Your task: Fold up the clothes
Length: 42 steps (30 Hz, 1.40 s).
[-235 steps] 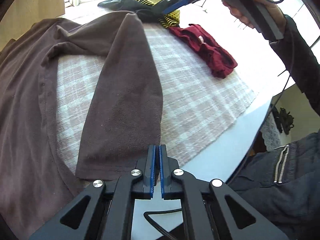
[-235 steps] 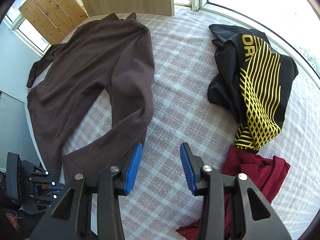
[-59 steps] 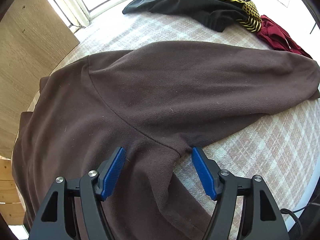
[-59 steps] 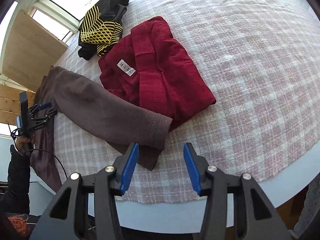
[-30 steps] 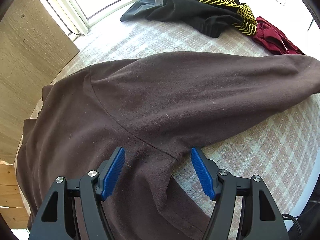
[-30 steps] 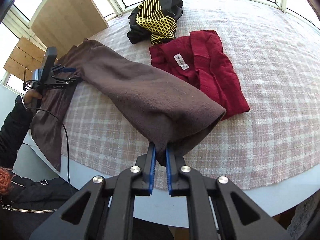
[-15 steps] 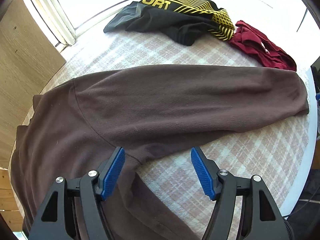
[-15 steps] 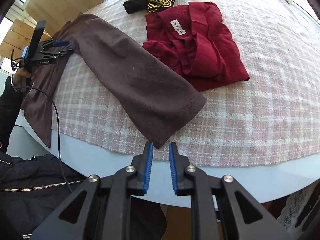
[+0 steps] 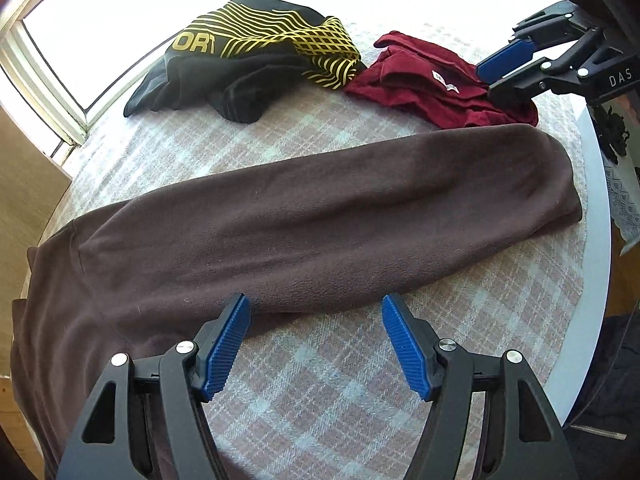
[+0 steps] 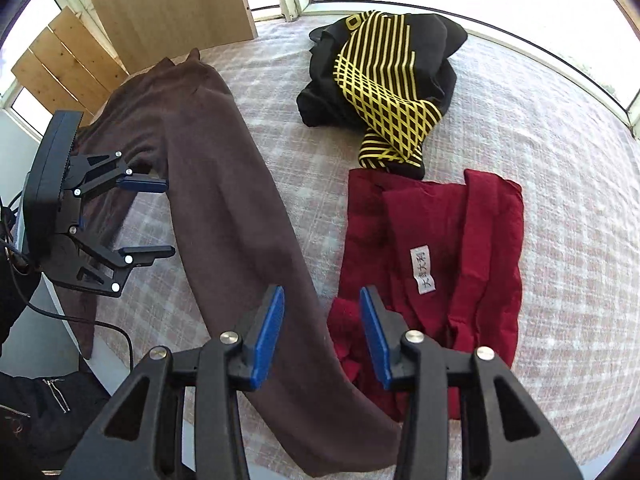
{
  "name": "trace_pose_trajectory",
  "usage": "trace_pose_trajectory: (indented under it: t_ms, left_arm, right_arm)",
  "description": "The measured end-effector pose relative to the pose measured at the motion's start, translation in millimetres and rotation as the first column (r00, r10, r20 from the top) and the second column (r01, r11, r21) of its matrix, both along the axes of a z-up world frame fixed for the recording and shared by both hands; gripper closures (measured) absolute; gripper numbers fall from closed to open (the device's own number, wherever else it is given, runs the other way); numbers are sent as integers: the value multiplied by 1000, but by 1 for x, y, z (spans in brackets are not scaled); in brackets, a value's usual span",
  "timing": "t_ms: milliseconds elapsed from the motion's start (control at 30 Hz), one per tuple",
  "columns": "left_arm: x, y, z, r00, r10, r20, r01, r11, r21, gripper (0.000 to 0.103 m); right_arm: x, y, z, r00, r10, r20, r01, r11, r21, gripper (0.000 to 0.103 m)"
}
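My left claw (image 9: 315, 340) was spread wide, empty, w/ the brown fleece sleeve (image 9: 320, 216) just ahead, long axis running crosswise, cuff off to its right. Right claw (image 10: 322, 334) gaped less, empty, over the sleeve's cuff end, so nearer it.

Bare checked tabletop (image 9: 320, 392) lies open beneath the left tool (image 9: 316, 344). The brown sleeve (image 9: 320, 216) stretches across just ahead, with the red garment (image 10: 460, 264) and black-yellow garment (image 10: 384, 80) crowding the far side.
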<state>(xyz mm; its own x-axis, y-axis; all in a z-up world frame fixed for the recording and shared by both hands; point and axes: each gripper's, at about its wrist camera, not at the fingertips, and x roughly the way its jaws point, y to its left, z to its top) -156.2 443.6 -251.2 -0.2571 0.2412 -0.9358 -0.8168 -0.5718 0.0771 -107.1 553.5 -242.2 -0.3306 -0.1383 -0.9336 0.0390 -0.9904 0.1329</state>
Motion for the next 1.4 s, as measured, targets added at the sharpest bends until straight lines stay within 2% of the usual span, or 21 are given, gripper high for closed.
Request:
trace_pose_trajectory:
  t_ms: [200,400,467,533,600,633,667,767,833,867,933,1000,1067,1133,1267,1333,1400]
  left_arm:
    - [-4,-16,-4,995,94,34,-92,995,-39,36]
    - [5,-24,-1,993,111,30,-109,993,-50,36]
    - [6,-25,-1,993,113,23,-111,992,-56,36]
    - [5,-28,-1,992,122,20,-121,991,-57,36]
    - [4,-32,0,991,135,17,-134,990,-54,36]
    - [2,-34,0,990,143,17,-142,989,-52,36]
    - [1,-37,0,988,150,18,-149,987,-52,36]
    - [-1,-45,0,985,170,13,-169,984,-58,36]
    - [-3,-50,0,983,183,14,-182,982,-57,36]
    - [-4,-51,0,982,186,15,-185,981,-53,36]
    - [-4,-52,1,982,189,15,-189,981,-45,36]
    - [-5,-53,2,981,193,14,-193,981,-37,36]
    - [-14,-51,-1,979,203,16,-202,979,-31,36]
    - [-22,-49,-3,977,212,18,-211,977,-24,36]
    - [-39,-44,-9,974,227,22,-227,974,-21,36]
    - [-45,-41,-19,975,223,20,-222,973,-60,36]
    - [-48,-41,-29,974,222,36,-218,972,-83,33]
  right_arm:
    - [-45,-58,-21,979,196,50,-202,962,186,63]
    - [-61,-74,-40,958,262,114,-284,919,273,63]
    - [-64,-74,-48,951,272,145,-302,918,256,63]
    - [-66,-68,-56,952,264,157,-292,935,200,64]
    - [-71,-58,-55,958,241,155,-262,957,128,79]
    - [-73,-53,-55,960,234,156,-253,960,117,93]
    - [-75,-49,-54,963,223,154,-242,964,115,100]
    - [-81,-31,-49,980,159,123,-175,976,129,100]
    - [-82,-22,-46,988,116,101,-135,970,204,100]
    - [-82,-18,-44,990,110,87,-126,969,211,100]
    - [-80,-11,-41,990,98,101,-113,983,146,99]
    - [-74,-9,-30,992,95,80,-103,989,103,99]
    - [-67,-22,-23,985,163,63,-164,986,19,99]
    - [-63,-43,-28,974,210,84,-210,978,-3,100]
    - [-69,-72,-52,953,273,130,-277,961,17,100]
    - [-73,-65,-52,959,251,129,-258,966,39,103]
    - [-76,-50,-50,969,210,130,-227,965,130,103]
